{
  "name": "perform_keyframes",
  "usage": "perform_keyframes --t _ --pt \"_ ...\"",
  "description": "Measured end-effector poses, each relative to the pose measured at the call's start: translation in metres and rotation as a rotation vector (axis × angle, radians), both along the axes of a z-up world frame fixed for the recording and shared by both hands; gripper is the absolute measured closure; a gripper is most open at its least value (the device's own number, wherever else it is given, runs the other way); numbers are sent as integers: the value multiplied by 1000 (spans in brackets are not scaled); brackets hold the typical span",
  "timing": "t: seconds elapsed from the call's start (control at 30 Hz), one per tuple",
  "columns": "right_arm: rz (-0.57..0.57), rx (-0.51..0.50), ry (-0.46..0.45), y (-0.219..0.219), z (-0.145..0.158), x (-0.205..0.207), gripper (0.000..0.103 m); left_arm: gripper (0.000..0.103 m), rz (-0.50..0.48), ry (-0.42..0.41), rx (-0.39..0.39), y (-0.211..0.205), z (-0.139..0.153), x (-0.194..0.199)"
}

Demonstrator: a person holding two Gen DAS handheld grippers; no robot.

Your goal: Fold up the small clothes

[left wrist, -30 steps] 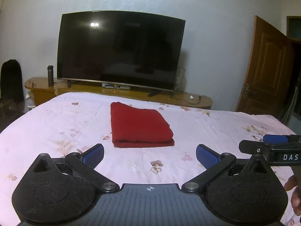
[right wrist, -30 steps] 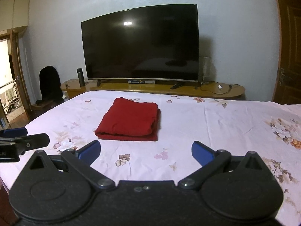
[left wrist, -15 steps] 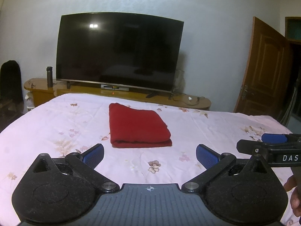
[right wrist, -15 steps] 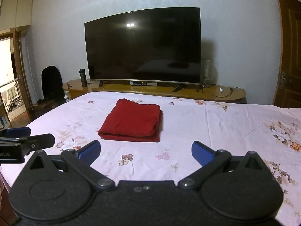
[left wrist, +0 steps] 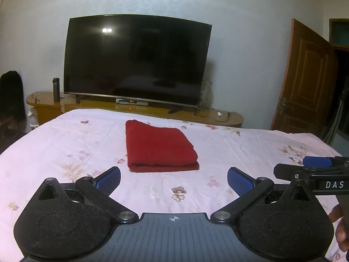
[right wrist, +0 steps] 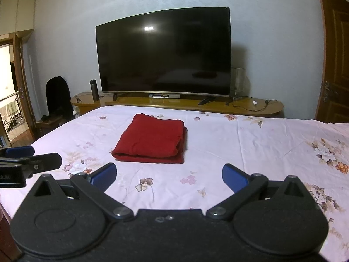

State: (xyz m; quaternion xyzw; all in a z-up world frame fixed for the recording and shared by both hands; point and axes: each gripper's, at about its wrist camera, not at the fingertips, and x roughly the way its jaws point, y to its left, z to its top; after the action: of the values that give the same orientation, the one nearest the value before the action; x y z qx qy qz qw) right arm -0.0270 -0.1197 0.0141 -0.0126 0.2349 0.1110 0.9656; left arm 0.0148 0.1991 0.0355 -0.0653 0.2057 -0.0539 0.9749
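Observation:
A red garment lies folded into a neat rectangle on the pink floral bedsheet; it also shows in the right wrist view. My left gripper is open and empty, held above the near part of the bed, well short of the garment. My right gripper is open and empty too, also short of the garment. The right gripper's fingers show at the right edge of the left wrist view. The left gripper's fingers show at the left edge of the right wrist view.
A large dark TV stands on a wooden cabinet beyond the bed's far edge. A dark bottle stands on the cabinet's left end. A wooden door is at the right, a dark chair at the left.
Both grippers have drawn back and risen slightly, so the folded garment looks a little farther away. The garment has not moved. Both grippers stay open.

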Motion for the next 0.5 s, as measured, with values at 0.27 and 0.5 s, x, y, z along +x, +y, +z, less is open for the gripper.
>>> perform_keyframes --t 0.27,0.5 --pt "-2 3 3 1 0 0 1 0 0 -1 2 0 0 0" --pt "-4 1 2 2 0 -2 1 0 -7 -5 -1 0 0 -2"
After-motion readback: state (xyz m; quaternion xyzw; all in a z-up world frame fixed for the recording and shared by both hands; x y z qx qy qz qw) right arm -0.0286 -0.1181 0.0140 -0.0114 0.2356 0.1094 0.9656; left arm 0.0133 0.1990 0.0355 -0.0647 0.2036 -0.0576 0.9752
